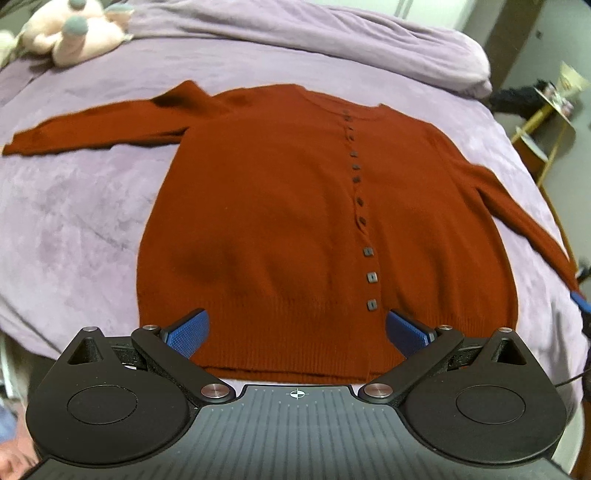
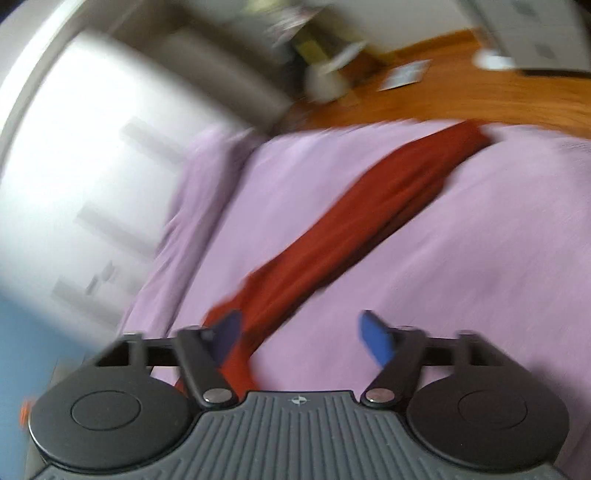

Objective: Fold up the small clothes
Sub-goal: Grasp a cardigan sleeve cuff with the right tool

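Plainly, rust cardigan (image 1: 295,206) lies flat, buttoned, mid-frame on the purple bed (image 1: 74,221). Left claw (image 1: 297,332) spread above the hem, empty. Right claw (image 2: 303,339) apart over the sleeve (image 2: 369,206), not pinching. Knit likely soft, light, floppy; cuff or hem corners suit gripping.

We see the right wrist view smeared throughout: the sleeve (image 2: 373,218) is a red streak, its far end at 1 o'clock soft-edged. The furniture at 9 o'clock and the clutter (image 2: 325,51) at 12 o'clock cannot be made out. In the left wrist view, the plush toy (image 1: 70,33) at 11 o'clock is cut off by the frame. The cardigan (image 1: 295,206) hem is partly hidden.
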Demonstrator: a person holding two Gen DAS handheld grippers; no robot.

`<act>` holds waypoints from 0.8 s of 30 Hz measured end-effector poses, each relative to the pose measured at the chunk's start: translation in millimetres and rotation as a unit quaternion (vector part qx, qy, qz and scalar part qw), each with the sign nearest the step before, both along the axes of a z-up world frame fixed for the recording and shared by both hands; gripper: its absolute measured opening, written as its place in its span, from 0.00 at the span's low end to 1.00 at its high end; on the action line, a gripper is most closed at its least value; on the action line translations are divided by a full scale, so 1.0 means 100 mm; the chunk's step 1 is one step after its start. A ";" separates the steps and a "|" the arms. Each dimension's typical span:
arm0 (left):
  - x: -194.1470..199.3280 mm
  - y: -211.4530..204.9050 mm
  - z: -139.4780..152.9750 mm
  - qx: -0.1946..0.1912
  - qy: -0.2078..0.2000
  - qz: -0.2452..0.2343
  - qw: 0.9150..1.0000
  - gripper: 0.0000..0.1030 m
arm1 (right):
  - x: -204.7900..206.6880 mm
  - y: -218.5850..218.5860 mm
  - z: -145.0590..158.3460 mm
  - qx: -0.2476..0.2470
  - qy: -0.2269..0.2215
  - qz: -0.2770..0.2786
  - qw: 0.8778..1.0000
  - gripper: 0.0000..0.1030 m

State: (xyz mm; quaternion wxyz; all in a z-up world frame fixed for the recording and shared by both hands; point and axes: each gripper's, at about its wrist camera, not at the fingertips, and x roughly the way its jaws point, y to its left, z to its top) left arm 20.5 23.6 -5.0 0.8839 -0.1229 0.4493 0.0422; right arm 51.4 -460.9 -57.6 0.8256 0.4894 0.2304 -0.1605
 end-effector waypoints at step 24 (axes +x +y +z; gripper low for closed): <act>0.59 0.05 -0.14 -0.049 0.013 -0.033 0.998 1.00 | 1.02 -0.23 0.17 -0.192 0.066 -0.066 0.977 0.06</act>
